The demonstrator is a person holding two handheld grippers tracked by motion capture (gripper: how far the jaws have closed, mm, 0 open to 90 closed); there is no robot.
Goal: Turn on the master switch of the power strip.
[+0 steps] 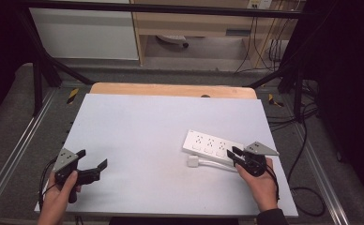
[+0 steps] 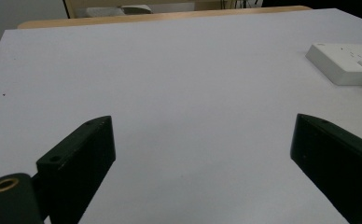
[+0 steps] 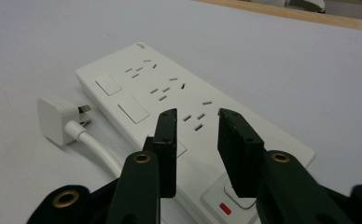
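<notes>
A white table takes up the middle of the high view, with a strip of bare wood showing along its top edge. In the right half of that view, just below centre, a white power strip lies flat on the table, its sockets facing up. In the right gripper view it runs from the upper left toward the lower right corner, where a rocker switch with a red mark sits at its near end.

The left gripper is at the lower left of the high view, held in the person's left hand, jaws spread wide with nothing between them. The right gripper is at the lower right in the right hand; its jaws stand partly apart over the near end of the strip and hold nothing.

A small white plug lies on its side at the left of the right gripper view, just beside the strip, its white cord curving down toward the jaws.
</notes>
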